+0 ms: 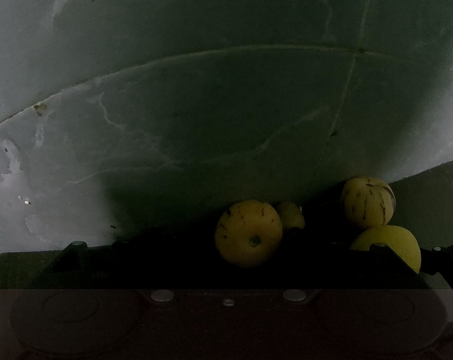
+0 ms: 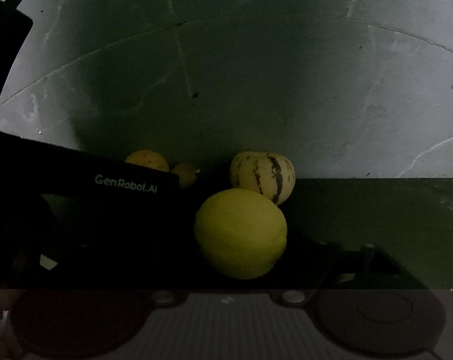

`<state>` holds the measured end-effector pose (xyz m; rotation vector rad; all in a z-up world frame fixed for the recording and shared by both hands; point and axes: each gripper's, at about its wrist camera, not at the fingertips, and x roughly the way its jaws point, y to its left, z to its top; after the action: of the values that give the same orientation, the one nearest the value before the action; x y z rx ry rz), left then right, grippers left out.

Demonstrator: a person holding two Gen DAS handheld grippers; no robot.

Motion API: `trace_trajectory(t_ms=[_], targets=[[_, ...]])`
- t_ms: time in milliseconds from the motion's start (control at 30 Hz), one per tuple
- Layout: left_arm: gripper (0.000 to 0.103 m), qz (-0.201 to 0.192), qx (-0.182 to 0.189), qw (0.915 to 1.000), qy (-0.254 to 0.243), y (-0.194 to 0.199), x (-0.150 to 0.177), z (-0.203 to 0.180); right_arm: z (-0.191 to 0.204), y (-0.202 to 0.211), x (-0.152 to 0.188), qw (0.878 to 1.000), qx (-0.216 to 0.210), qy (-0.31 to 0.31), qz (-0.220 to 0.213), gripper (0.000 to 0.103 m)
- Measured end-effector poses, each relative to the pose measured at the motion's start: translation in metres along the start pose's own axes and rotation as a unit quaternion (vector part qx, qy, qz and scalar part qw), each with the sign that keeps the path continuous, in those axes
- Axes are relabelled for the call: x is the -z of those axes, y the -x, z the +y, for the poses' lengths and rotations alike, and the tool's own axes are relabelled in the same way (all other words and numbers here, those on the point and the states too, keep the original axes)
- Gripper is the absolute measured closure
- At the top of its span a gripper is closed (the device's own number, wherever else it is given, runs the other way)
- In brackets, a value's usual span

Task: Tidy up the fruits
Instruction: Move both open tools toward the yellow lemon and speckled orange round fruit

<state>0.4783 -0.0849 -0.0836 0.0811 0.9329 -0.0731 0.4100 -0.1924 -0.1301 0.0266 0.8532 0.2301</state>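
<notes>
The scene is very dark. In the left wrist view a speckled yellow fruit [image 1: 249,234] lies on the floor between the wide-apart fingers of my left gripper [image 1: 226,258], which is open. A smaller yellow fruit [image 1: 292,214] sits behind it. To the right are a pale striped melon [image 1: 367,202] and a yellow-green fruit [image 1: 391,240]. In the right wrist view the yellow-green fruit [image 2: 241,234] lies close in front of my right gripper [image 2: 226,249], which is open and holds nothing. The striped melon [image 2: 262,174] rests just behind it.
The fruits lie on a grey-green tiled floor [image 1: 196,105] with pale scuffs and grout lines. A black housing marked GenRobot.AI [image 2: 124,183] crosses the left of the right wrist view, hiding part of the speckled fruit [image 2: 148,159]. A dark flat finger [image 2: 376,225] fills the right.
</notes>
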Motion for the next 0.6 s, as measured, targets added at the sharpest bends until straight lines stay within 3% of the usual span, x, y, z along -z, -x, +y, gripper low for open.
trace_trajectory(t_ms=[233, 400, 600], targets=[[0.025, -0.005, 0.011, 0.9999, -0.005, 0.000, 0.003, -0.004, -0.001, -0.001, 0.000, 1.000, 0.020, -0.019, -0.009, 0.031], [0.041, -0.010, 0.030, 0.9995, -0.007, 0.002, 0.005, -0.006, 0.003, -0.001, 0.000, 0.999, 0.027, -0.021, -0.013, 0.033], [0.049, -0.012, 0.032, 0.9994, -0.008, 0.000, 0.007, -0.004, 0.010, 0.001, 0.006, 0.999, 0.031, -0.017, -0.021, 0.038]])
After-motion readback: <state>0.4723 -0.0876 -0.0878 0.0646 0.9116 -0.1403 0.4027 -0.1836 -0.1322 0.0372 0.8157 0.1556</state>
